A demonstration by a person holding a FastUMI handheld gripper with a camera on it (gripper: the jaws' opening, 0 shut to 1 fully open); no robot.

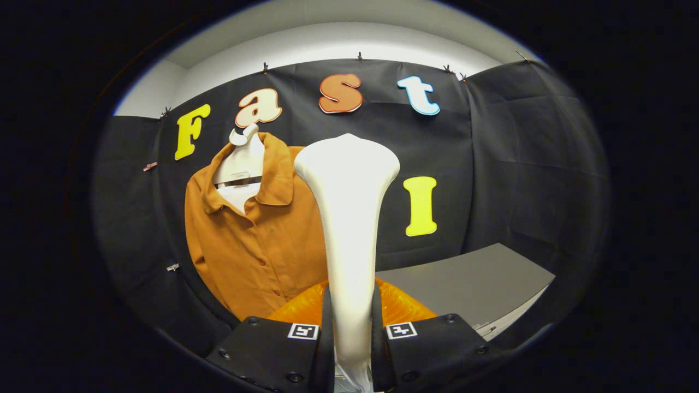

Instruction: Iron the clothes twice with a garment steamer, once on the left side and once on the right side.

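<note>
Shirt [256, 245] hangs on a hanger [240, 161] against the wall, beyond and left of the steamer [349, 218]. Claw [349, 349] pinches the steamer's slim handle; it could twist or slip, missing the cloth.

The tongs [349, 333] have two black, blocky fingers [273, 349], each with screws and a square black-and-white marker.

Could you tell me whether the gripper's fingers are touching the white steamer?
Touching: in the gripper view both fingers of the gripper press against the white steamer handle, with no gap on either side.
</note>
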